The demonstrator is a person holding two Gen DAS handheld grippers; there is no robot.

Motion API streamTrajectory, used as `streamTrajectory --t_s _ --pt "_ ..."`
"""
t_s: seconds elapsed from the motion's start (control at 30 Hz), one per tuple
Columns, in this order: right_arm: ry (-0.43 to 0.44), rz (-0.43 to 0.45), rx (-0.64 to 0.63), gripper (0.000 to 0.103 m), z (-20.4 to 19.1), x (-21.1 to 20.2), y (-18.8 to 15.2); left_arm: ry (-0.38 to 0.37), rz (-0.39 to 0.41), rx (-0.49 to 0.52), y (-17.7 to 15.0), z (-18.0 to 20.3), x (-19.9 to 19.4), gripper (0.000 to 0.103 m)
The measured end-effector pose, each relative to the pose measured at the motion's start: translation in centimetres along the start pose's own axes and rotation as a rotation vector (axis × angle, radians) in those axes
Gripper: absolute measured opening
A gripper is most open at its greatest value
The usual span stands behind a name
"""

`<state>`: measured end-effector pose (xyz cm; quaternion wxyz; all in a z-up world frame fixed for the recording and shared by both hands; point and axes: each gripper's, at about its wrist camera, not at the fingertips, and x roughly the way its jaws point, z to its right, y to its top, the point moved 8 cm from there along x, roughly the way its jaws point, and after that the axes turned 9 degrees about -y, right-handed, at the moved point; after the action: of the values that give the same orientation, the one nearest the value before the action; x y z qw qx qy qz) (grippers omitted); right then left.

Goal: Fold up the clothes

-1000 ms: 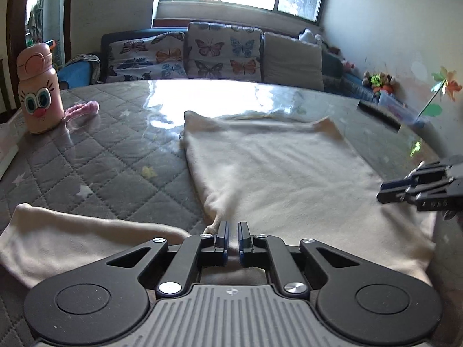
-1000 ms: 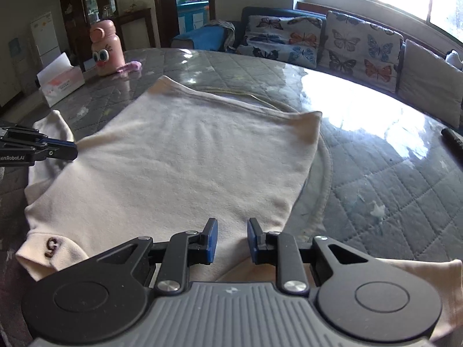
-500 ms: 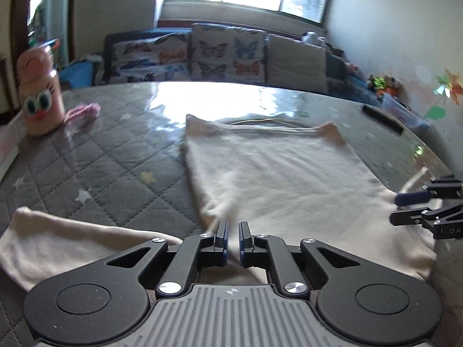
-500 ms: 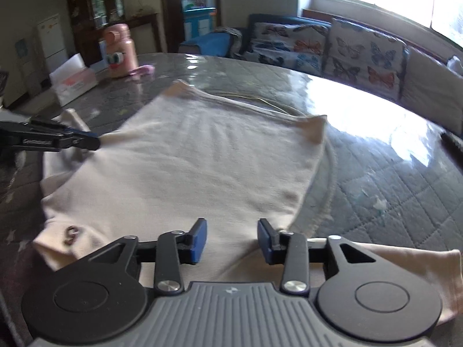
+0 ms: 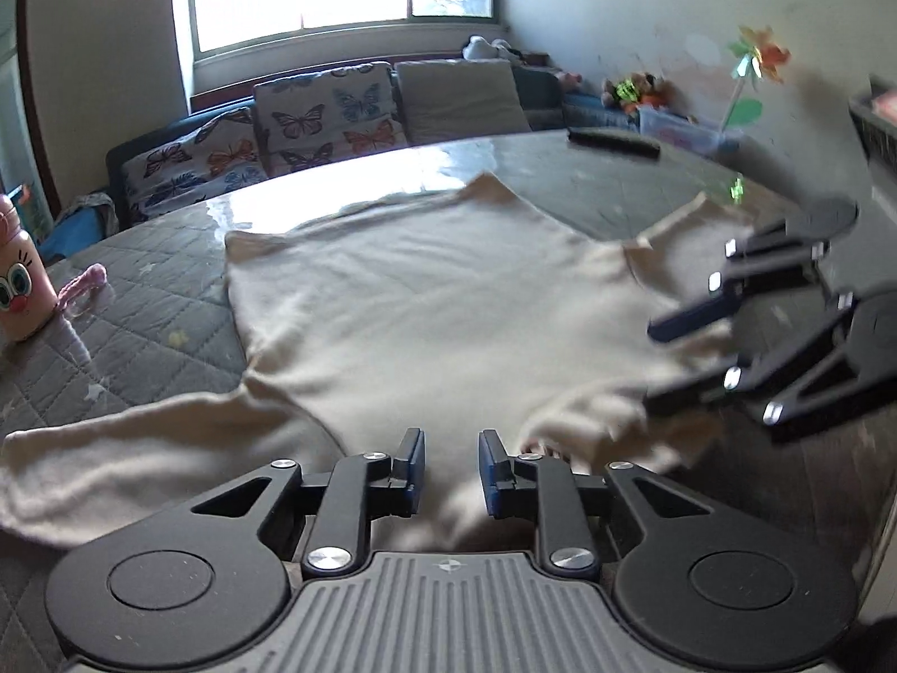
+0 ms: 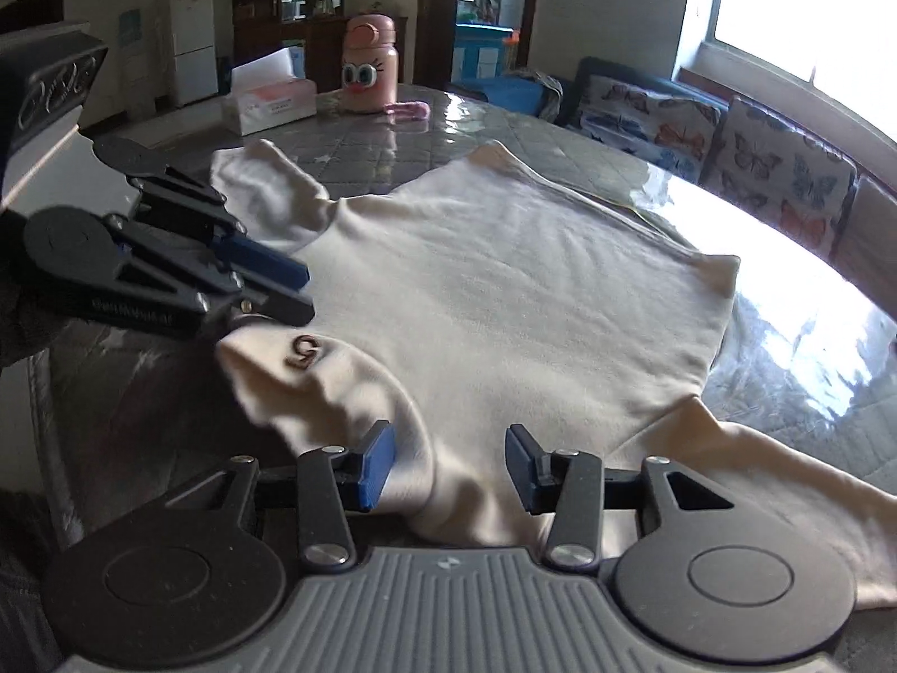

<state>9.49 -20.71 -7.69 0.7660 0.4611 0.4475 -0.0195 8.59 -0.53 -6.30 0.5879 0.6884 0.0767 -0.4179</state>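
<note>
A cream long-sleeved shirt (image 5: 426, 308) lies spread flat on the quilted grey table, body towards the window, a sleeve out to each side. It also fills the right wrist view (image 6: 532, 303), with a small brown mark (image 6: 305, 351) on the near collar fold. My left gripper (image 5: 450, 471) is open over the near edge of the shirt and holds nothing. My right gripper (image 6: 450, 468) is open wide over the near edge by the collar and holds nothing. Each gripper shows in the other's view: the right one (image 5: 661, 364) and the left one (image 6: 303, 291).
A pink cartoon bottle (image 6: 369, 67) and a tissue box (image 6: 269, 104) stand at the table's far side, a pink strap (image 6: 412, 110) beside the bottle. A dark remote-like bar (image 5: 614, 143) lies at the far right edge. A sofa with butterfly cushions (image 5: 314, 123) is behind the table.
My left gripper was shut on the shirt's edge and is now open. My right gripper has opened wider. Both grippers have turned towards each other and the shirt lies flatter.
</note>
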Motion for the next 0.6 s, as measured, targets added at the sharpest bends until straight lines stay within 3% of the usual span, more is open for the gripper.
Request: streamTrajectory --t_s 0.23,0.6 --pt "0.003 -0.009 0.077 0.044 1.0 -0.7 -0.8 0.004 0.062 -0.026 2.2 -0.2 -0.9 0.023" --pt "0.021 0.019 0.198 0.046 3.3 -3.0 -1.2 -0.077 0.072 -0.031 5.4 2.3 2.8 0.023"
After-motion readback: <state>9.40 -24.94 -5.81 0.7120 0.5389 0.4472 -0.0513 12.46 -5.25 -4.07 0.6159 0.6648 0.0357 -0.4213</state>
